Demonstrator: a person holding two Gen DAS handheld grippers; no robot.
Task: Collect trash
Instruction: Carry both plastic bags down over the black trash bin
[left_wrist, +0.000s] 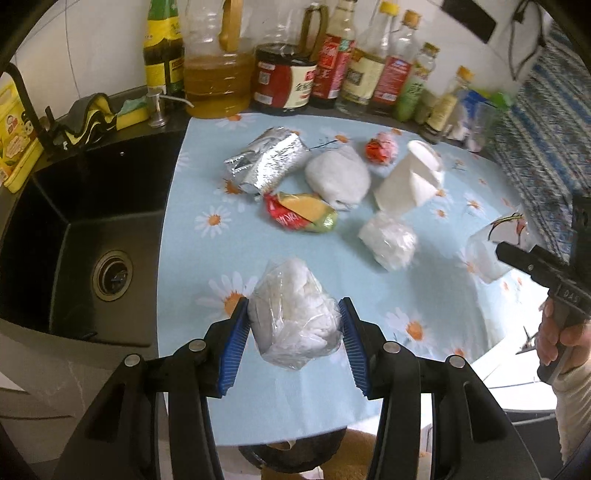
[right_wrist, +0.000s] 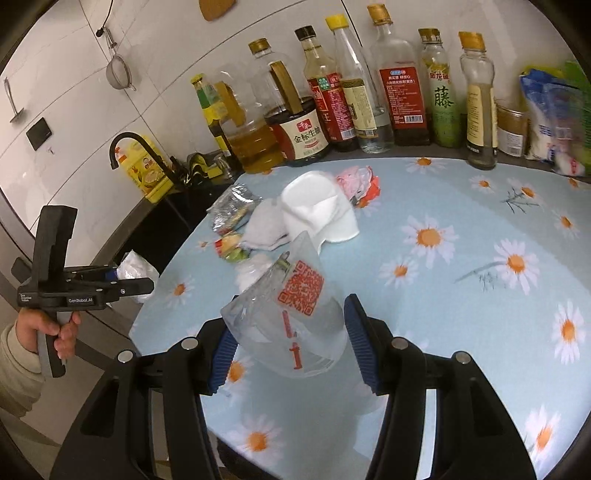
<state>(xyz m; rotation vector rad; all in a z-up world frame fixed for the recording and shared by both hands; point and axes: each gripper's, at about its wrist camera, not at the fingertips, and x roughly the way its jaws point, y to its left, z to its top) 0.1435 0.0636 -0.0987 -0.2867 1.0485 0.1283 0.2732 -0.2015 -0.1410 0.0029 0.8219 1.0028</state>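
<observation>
Left gripper (left_wrist: 293, 325) clenched on a clear bag of white wads (left_wrist: 295, 317), lower centre. Right gripper (right_wrist: 291, 332) grasps a clear plastic cup (right_wrist: 291, 321) with red print, lower centre; floral tablecloth (right_wrist: 461, 332) beneath.

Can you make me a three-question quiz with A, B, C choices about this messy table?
1. Where is the sink?
A. Left of the flowered tablecloth, in the left tool's view
B. On the wall
C. Under the bottles

2. What colour is the square code on the clear cup?
A. Green
B. Red
C. Black

3. What is the left tool doing?
A. Hanging empty
B. Gripping a plastic-wrapped white bundle
C. Pouring oil

Answers: 1 A, the black basin lies beside the cloth. 2 B, the print is red. 3 B, both blue pads press the bundle.
</observation>
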